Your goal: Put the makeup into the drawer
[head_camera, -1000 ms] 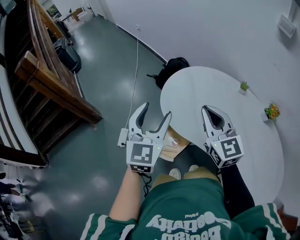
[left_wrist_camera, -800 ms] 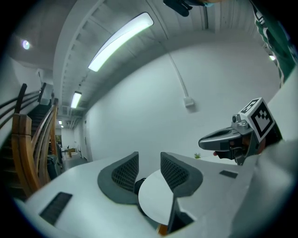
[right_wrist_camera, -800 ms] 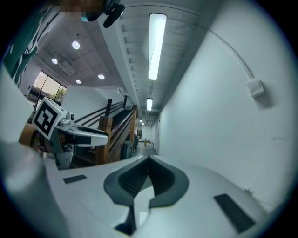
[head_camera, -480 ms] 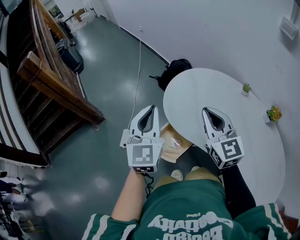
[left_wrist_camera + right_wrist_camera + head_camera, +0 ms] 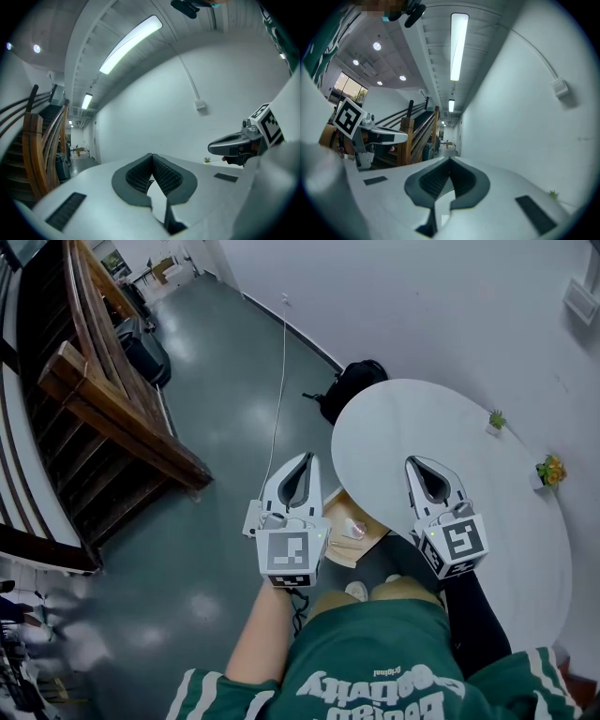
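The desk (image 5: 422,427) and my left gripper (image 5: 302,460) hide part of the drawer (image 5: 342,547). The pale pink thing (image 5: 355,530) inside is too small to name. The bag (image 5: 352,381) sits half behind the desk.

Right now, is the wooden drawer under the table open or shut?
Open: the drawer sticks out from under the white table edge, and a small pinkish item lies in it.

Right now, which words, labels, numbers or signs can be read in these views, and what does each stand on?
White print on the green sweatshirt: upside down in the head view, too distorted to read.
Cubes on the left gripper and right gripper: black-and-white square markers only, no letters or numbers.
No other text is visible.
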### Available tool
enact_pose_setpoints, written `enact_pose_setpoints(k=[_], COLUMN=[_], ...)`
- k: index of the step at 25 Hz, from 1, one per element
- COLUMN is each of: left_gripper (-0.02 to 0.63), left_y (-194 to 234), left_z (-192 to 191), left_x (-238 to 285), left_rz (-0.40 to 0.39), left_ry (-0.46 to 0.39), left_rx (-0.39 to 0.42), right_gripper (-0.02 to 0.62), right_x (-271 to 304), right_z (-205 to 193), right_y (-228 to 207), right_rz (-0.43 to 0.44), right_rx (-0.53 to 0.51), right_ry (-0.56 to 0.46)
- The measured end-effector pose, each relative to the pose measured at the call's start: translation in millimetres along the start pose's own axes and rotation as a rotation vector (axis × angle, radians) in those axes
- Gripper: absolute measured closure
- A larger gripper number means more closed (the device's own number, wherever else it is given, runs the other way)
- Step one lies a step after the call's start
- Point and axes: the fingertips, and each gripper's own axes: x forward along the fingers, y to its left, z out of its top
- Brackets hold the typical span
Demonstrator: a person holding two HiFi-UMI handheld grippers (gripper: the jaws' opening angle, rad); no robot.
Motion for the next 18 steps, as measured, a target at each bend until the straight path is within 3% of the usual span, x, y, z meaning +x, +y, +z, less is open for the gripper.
enact_pose_setpoints(k=[11,18], left_gripper=[0.603,0.603], left_y=[4.7,-2.1], left_z=[-10.5,-11.5], left_x=[-10.3,-19.8], left_rz=[0.017,0.014], left_ry=[0.042,0.051], left_rx=[-0.001,0.013], right_gripper=[0.591,0.592], right_x=[-0.6,-5.5], right_z=[-0.8,6.0], right_y=[10.2,25.8], right_rz=[0.019,0.037], right_rx=[0.002,-0.067], right_ry=[0.003,0.037])
